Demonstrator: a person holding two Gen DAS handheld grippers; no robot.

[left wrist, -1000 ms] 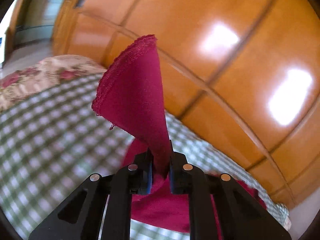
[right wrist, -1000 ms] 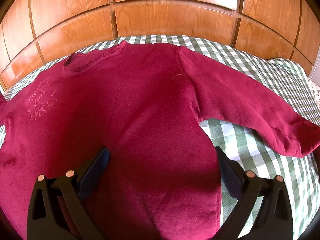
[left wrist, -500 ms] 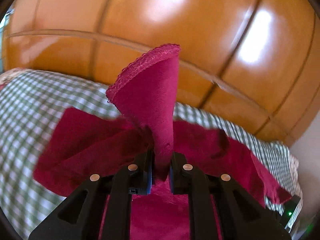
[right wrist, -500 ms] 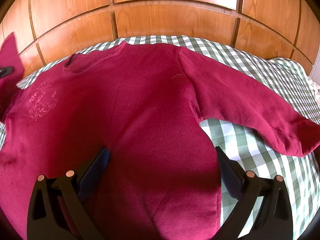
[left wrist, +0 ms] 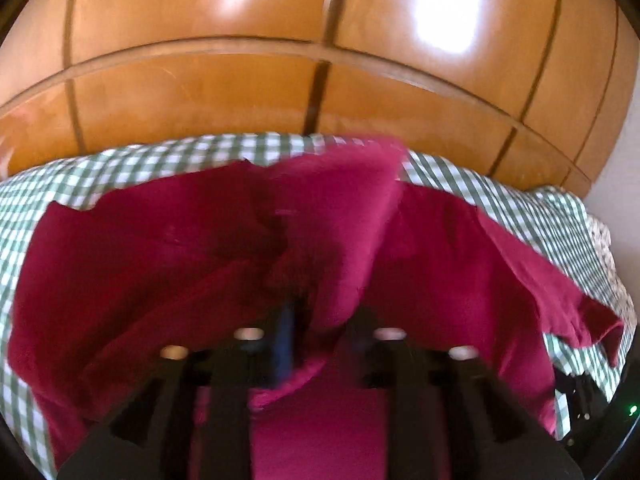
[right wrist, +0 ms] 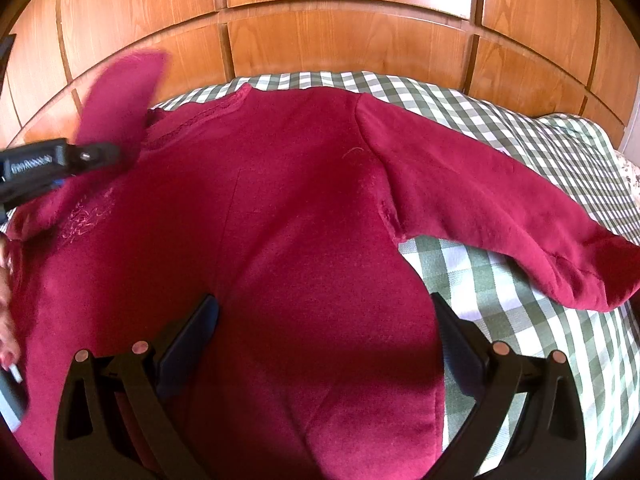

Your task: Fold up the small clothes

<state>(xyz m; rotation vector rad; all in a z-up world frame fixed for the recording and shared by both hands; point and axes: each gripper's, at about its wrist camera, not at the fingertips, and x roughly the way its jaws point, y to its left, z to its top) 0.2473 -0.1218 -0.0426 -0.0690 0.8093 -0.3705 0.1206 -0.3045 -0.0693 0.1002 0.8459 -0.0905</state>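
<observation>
The small crimson sweater (right wrist: 288, 216) lies front-up on the bed (right wrist: 520, 128), its checked green-and-white cover showing around it, neck toward the wooden headboard (right wrist: 340, 20). One sleeve (right wrist: 500, 204) lies stretched flat to the side, its cuff near the cover's edge, untouched. The other sleeve (right wrist: 120, 96) is lifted off the bed and stands up over the chest, pinched in the jaws of the left gripper (left wrist: 320, 320), which are closed on the cloth (that view is blurred, but the fabric plainly rises from between them). The right gripper (right wrist: 324, 340) hovers low over the lower body of the sweater with its jaws spread wide and nothing between them. By my reading the fold has barely begun: the first sleeve is being carried inward but is not yet laid down, and the second sleeve and the body folds remain to be done.
</observation>
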